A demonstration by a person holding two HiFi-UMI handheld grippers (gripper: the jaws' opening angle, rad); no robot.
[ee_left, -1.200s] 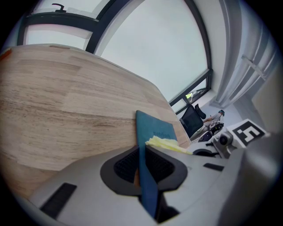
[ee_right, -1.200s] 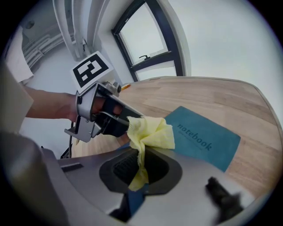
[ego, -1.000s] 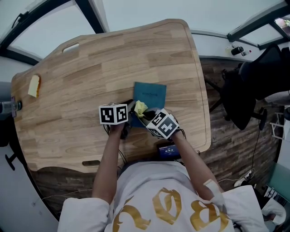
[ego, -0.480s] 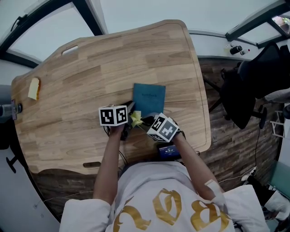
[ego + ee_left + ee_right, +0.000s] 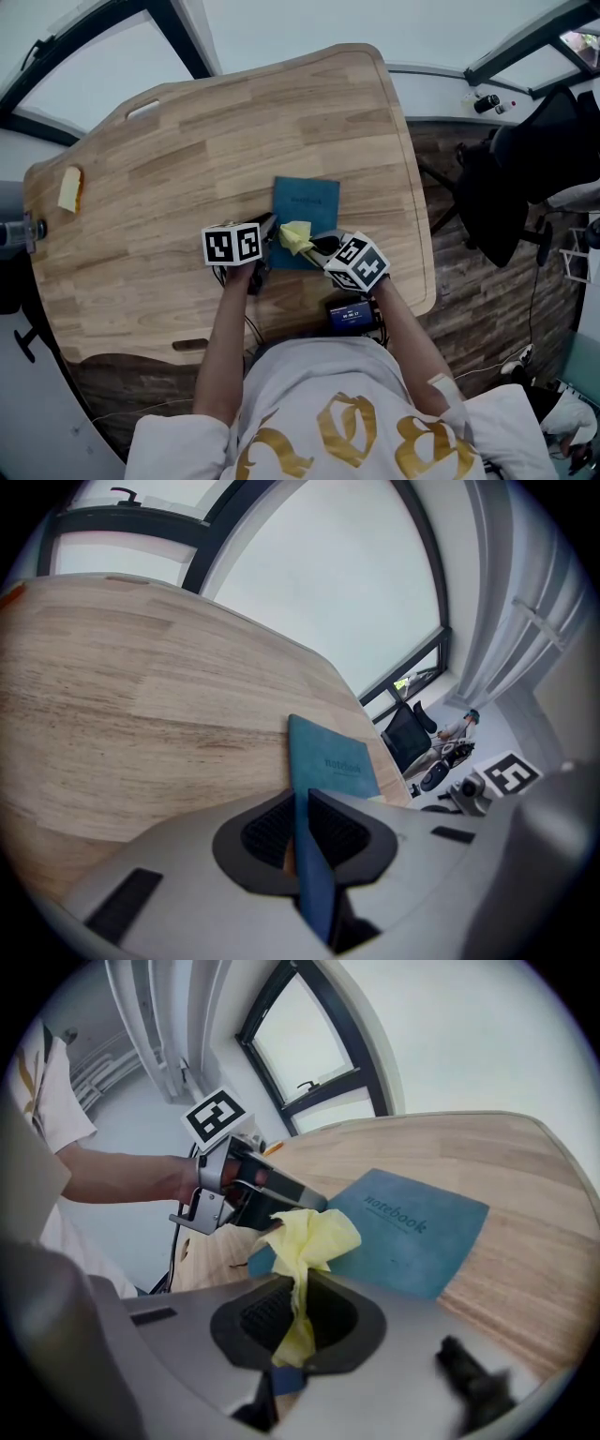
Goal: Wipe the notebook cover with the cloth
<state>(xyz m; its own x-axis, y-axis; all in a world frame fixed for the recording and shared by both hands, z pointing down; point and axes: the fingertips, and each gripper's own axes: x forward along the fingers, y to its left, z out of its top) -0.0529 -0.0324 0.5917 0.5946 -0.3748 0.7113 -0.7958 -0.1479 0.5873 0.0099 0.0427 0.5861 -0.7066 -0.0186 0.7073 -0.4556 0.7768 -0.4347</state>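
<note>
Our left gripper (image 5: 302, 829) clamps the flat teal notebook (image 5: 311, 201) by its near edge; our right gripper (image 5: 298, 1314) pinches the crumpled yellow cloth (image 5: 307, 1235), which hides the notebook's near corner.

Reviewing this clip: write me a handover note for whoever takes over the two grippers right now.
Left gripper: shut on the near edge of the notebook, steadying it on the table.
Right gripper: shut on the yellow cloth, which bunches over the notebook's near left corner.
Done: both things are gripped and the cloth is at the cover.
Left: sweep the cloth across the rest of the teal cover. How much is already wiped cannot be told.
</note>
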